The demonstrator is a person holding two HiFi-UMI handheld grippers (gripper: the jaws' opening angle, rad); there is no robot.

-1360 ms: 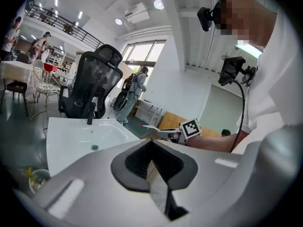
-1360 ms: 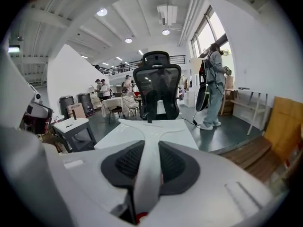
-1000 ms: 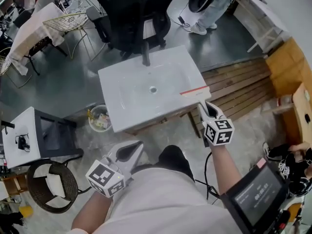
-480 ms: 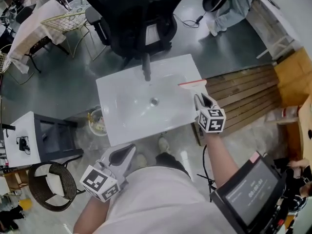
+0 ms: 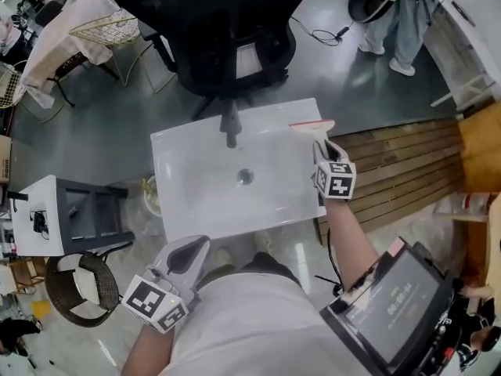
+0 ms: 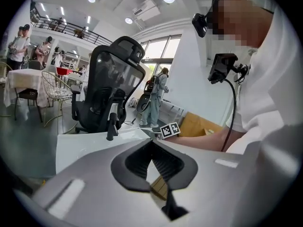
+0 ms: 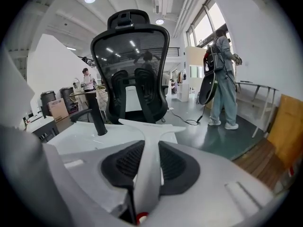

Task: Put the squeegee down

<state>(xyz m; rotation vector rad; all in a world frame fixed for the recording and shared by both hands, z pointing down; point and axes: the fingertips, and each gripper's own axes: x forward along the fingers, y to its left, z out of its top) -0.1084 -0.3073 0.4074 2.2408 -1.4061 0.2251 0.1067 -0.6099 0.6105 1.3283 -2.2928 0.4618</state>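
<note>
My right gripper (image 5: 324, 152) is shut on the white handle of the squeegee (image 5: 311, 125). The red-edged blade of the squeegee hangs over the far right corner of the white sink basin (image 5: 196, 202). In the right gripper view the handle (image 7: 147, 174) runs up between the black pads to the blade (image 7: 151, 126). A black faucet (image 5: 229, 124) stands at the basin's far edge, and the drain (image 5: 245, 177) is in its middle. My left gripper (image 5: 196, 249) is held low near the person's body, below the basin's front edge. It is shut with nothing in it (image 6: 152, 143).
A black office chair (image 5: 211, 22) stands just behind the basin. A person (image 5: 399, 14) stands at the far right. Wooden slats (image 5: 407, 171) lie to the right of the basin. A white stand (image 5: 39, 218), a bin (image 5: 150, 194) and a wicker stool (image 5: 78, 288) are at the left.
My right gripper has carried the squeegee from the basin's near right corner to its far right corner. The left gripper has shifted slightly, still low and shut.
</note>
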